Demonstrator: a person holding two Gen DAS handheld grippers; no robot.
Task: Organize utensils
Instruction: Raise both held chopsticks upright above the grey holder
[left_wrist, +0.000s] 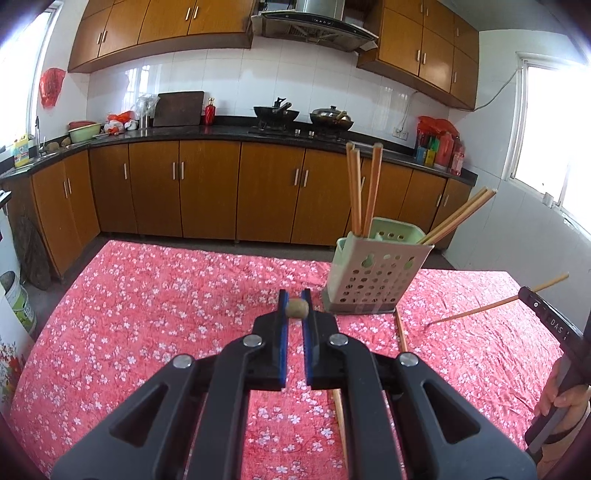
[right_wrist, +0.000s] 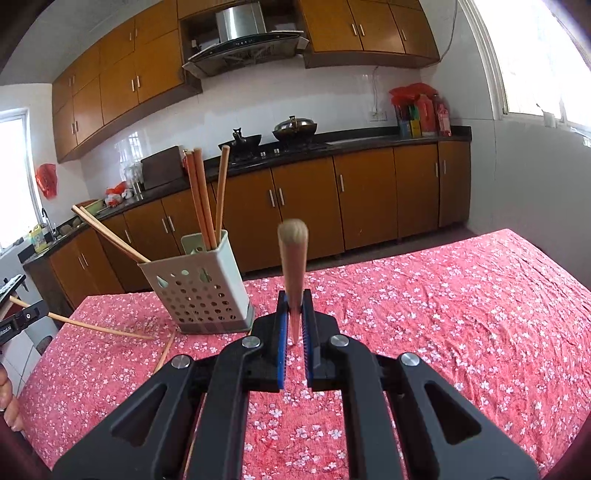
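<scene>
Five chopsticks stand in one perforated pale green holder (left_wrist: 373, 273) on a pink floral tablecloth (left_wrist: 147, 314): three upright, two leaning. One loose chopstick (left_wrist: 400, 334) lies beside its base. The left gripper (left_wrist: 295, 308) pinches a chopstick (left_wrist: 296, 308) seen end-on; the right gripper (right_wrist: 294, 317) pinches another chopstick (right_wrist: 293, 258).

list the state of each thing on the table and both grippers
left gripper: shut on a chopstick
right gripper: shut on a chopstick
utensil holder: upright, five chopsticks inside
loose chopstick: lying flat on tablecloth
</scene>
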